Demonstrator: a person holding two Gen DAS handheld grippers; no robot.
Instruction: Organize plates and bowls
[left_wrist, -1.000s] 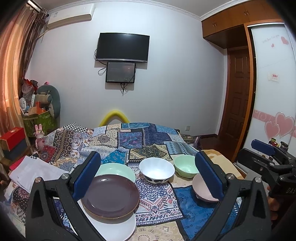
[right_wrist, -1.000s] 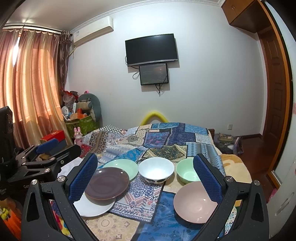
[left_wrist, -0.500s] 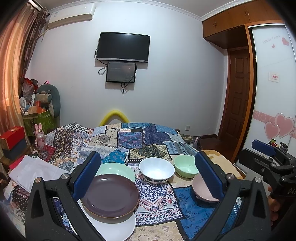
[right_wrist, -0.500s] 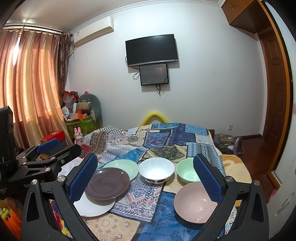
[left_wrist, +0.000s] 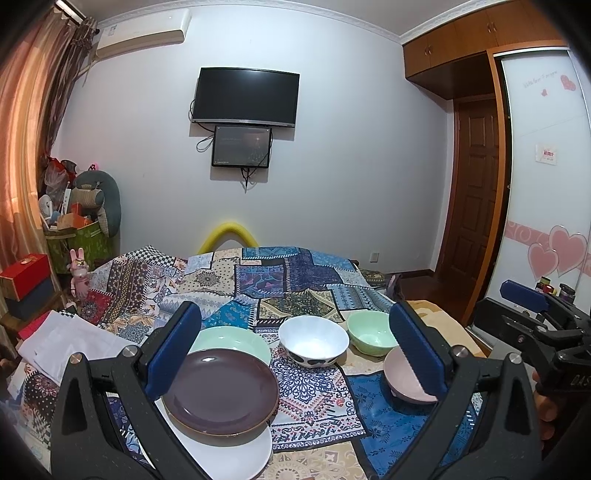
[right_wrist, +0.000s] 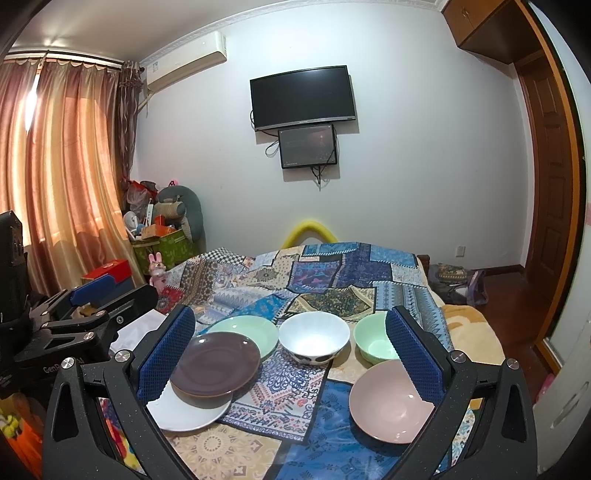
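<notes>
On the patchwork cloth a brown plate (left_wrist: 221, 390) (right_wrist: 216, 363) lies on a white plate (left_wrist: 236, 452) (right_wrist: 188, 411), overlapping a pale green plate (left_wrist: 236, 341) (right_wrist: 245, 328). Behind stand a white bowl (left_wrist: 314, 340) (right_wrist: 314, 338) and a small green bowl (left_wrist: 369, 332) (right_wrist: 373, 341). A pink bowl (left_wrist: 402, 384) (right_wrist: 388, 400) sits front right. My left gripper (left_wrist: 293, 343) is open and empty above the dishes. My right gripper (right_wrist: 290, 347) is open and empty too. Each gripper shows at the edge of the other's view.
The cloth (right_wrist: 295, 391) covers a bed (left_wrist: 280, 273). Folded white fabric (left_wrist: 70, 343) lies at the left edge. A green box of clutter (right_wrist: 162, 247) and a red box (left_wrist: 24, 273) stand left. A wardrobe (left_wrist: 546, 184) and door (right_wrist: 550, 206) are right.
</notes>
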